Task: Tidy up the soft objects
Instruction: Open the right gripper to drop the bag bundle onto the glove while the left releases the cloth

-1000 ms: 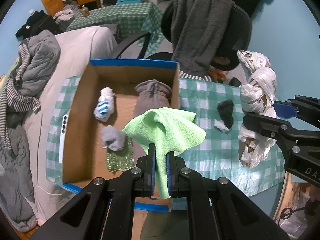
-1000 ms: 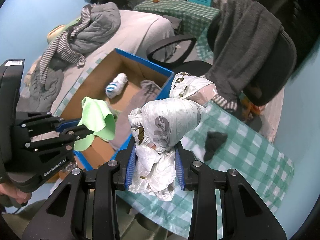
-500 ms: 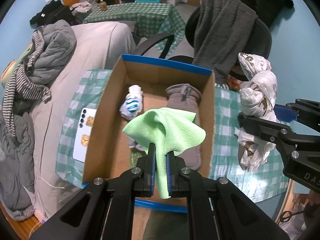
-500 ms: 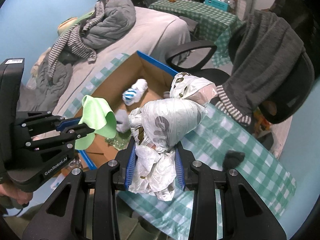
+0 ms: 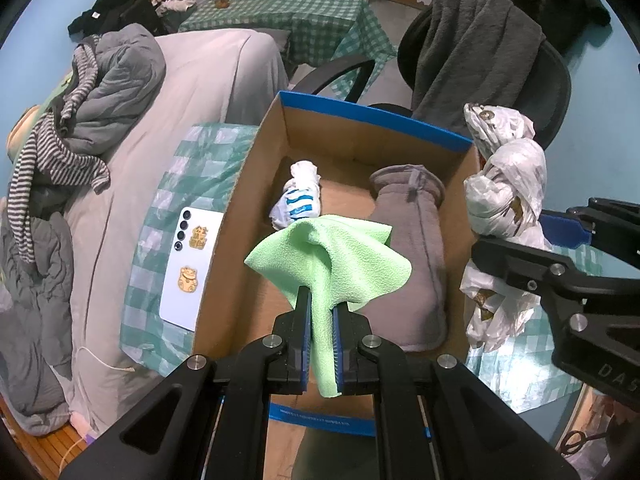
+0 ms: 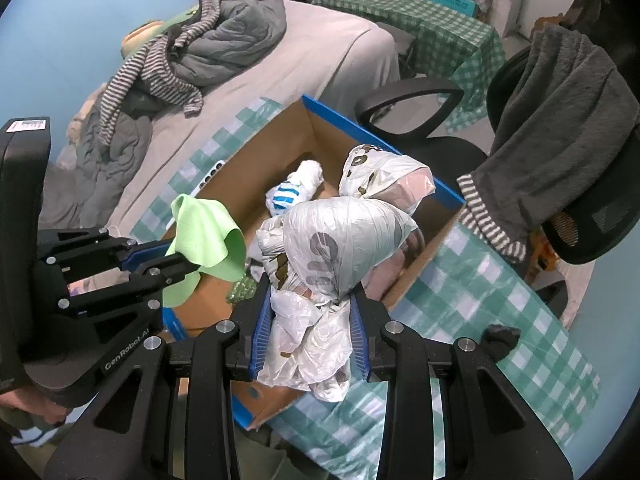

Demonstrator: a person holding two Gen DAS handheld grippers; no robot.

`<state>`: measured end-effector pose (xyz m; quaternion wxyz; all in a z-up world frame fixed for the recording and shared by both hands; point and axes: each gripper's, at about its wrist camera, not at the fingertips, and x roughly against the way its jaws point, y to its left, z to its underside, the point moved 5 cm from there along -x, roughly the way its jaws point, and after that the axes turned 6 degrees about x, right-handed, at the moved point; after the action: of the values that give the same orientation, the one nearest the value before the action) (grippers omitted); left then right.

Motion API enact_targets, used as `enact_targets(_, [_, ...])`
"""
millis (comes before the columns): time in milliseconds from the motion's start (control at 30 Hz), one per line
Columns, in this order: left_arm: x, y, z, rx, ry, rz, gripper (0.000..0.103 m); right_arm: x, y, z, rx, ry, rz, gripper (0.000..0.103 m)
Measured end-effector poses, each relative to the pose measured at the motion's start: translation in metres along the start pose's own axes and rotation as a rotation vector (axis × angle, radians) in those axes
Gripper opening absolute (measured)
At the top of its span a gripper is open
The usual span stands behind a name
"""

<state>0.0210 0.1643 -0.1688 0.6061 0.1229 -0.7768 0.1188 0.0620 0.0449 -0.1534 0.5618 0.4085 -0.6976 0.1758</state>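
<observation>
Broadly, I found the job partly done at this point, with two items in transit and at least one left out. I noted the cardboard box (image 5: 256,184) with blue-taped rim standing on the checked tablecloth (image 6: 500,280), and I judged it to be the collecting place. Inside it I recorded a long grey fabric piece (image 5: 412,248) lying along the right-hand wall, a knotted white-and-blue bundle (image 5: 298,200) toward the far end, and, in the right wrist view, a scrap of sparkly green material (image 6: 240,290) near the front; the left wrist view hid that scrap. My right gripper (image 6: 310,336) was clamped around the bundle of tied plastic bags (image 6: 340,236), jaws held fairly wide by the bulk of it, and it hung at the box's right wall, partly over the opening. My left gripper (image 5: 320,336) had its jaws nearly together on a fold of the light green cloth (image 5: 332,256), which draped forward above the middle of the box without touching the contents as far as I could tell. Both items appeared ready for release into the box, though neither had been let go. One small dark item (image 6: 500,338), possibly a sock, lay on the tablecloth well apart from the box and remained to be collected. A white phone (image 5: 190,268) lay beside the box's left wall; I did not count it as a soft object.
</observation>
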Motion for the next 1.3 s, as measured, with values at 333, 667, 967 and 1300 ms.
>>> enact_targets(333, [-0.023,0.005,-0.005,0.005,0.048,-0.004,0.009,-0.026,-0.004,-0.008,-0.032,0.035,-0.030,0.033])
enact_targets(667, [-0.022,0.006,-0.006,0.008,0.046,-0.016,0.035,-0.032,-0.010,-0.010,-0.051,0.050,-0.021,0.045])
enact_targets(967, [-0.012,-0.002,-0.007,-0.005,0.031,-0.015,0.035,-0.018,-0.018,-0.008,-0.056,0.024,0.007,0.061])
enact_targets(1300, [-0.003,-0.029,-0.005,-0.030,0.024,0.006,0.039,-0.003,-0.041,0.007,-0.093,0.012,0.026,0.063])
